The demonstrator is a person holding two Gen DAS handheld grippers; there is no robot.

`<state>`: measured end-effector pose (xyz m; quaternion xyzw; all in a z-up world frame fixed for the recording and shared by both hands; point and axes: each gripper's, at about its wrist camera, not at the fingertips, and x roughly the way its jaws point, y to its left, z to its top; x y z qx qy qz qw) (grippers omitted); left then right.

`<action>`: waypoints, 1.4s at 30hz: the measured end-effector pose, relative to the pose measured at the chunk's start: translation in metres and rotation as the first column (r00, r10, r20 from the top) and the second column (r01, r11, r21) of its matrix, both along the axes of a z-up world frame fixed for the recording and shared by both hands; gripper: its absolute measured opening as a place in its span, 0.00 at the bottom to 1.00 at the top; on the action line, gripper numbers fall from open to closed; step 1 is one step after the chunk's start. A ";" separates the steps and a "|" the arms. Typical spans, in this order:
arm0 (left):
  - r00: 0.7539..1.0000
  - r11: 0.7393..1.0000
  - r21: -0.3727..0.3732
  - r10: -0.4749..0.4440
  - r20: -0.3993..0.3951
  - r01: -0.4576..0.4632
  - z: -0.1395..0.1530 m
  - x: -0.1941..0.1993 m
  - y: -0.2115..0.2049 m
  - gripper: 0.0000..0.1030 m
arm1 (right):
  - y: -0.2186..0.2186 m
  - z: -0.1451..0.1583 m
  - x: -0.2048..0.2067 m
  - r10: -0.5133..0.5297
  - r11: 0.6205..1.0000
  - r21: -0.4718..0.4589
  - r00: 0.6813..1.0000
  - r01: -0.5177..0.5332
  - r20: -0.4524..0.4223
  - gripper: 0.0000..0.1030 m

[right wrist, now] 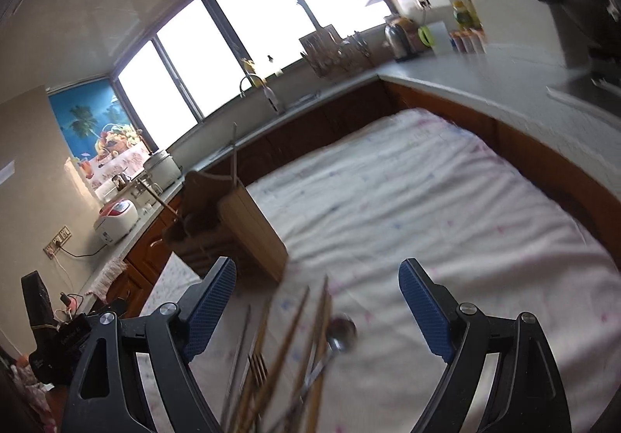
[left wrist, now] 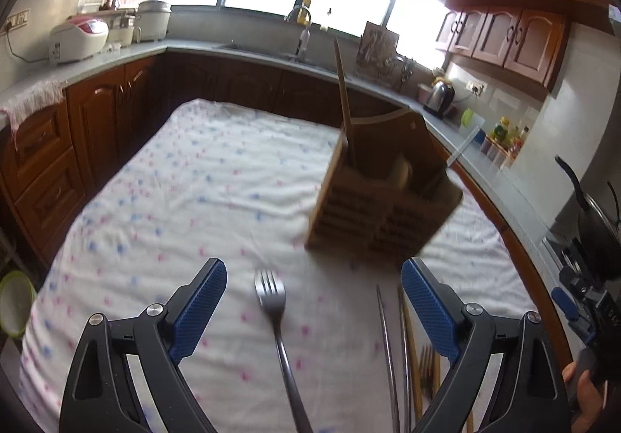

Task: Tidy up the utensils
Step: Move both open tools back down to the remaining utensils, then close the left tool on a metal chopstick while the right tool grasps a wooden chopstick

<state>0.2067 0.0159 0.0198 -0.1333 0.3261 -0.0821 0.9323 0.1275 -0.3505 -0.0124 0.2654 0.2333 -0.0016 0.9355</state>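
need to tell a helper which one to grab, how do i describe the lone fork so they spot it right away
Start at the table under the white cloth with pink and blue specks, then find the wooden utensil holder standing on it. The metal fork lies alone on the cloth nearer than the holder, tines towards it, apart from the chopstick bundle beside it.

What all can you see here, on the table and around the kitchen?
fork: one, silver, on the cloth between the left claw's fingers
holder: one, wooden, standing on the table, a wooden stick upright in it
chopsticks: several, wooden, lying in a loose pile before the right claw
spoon: one, silver, in that pile
cloth: one, white with pink and blue spots, over the table
cooker: one, white and pink, left counter
kettle: one, steel, right counter
left claw: open, black with blue pads
right claw: open, over the pile
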 end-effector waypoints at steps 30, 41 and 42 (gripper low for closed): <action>0.985 0.987 0.127 -0.084 -0.150 0.103 -0.019 0.008 -0.056 0.84 | 0.011 -0.054 0.026 0.144 0.989 -0.002 0.964 -0.148 -0.225 0.71; 0.941 0.960 0.150 -0.187 -0.282 0.235 -0.046 0.067 -0.096 0.60 | 0.018 -0.068 0.058 0.208 0.973 -0.034 0.924 -0.230 -0.321 0.55; 0.934 0.956 0.152 -0.199 -0.298 0.252 -0.050 0.073 -0.100 0.55 | 0.018 -0.070 0.061 0.210 0.972 -0.032 0.921 -0.233 -0.327 0.54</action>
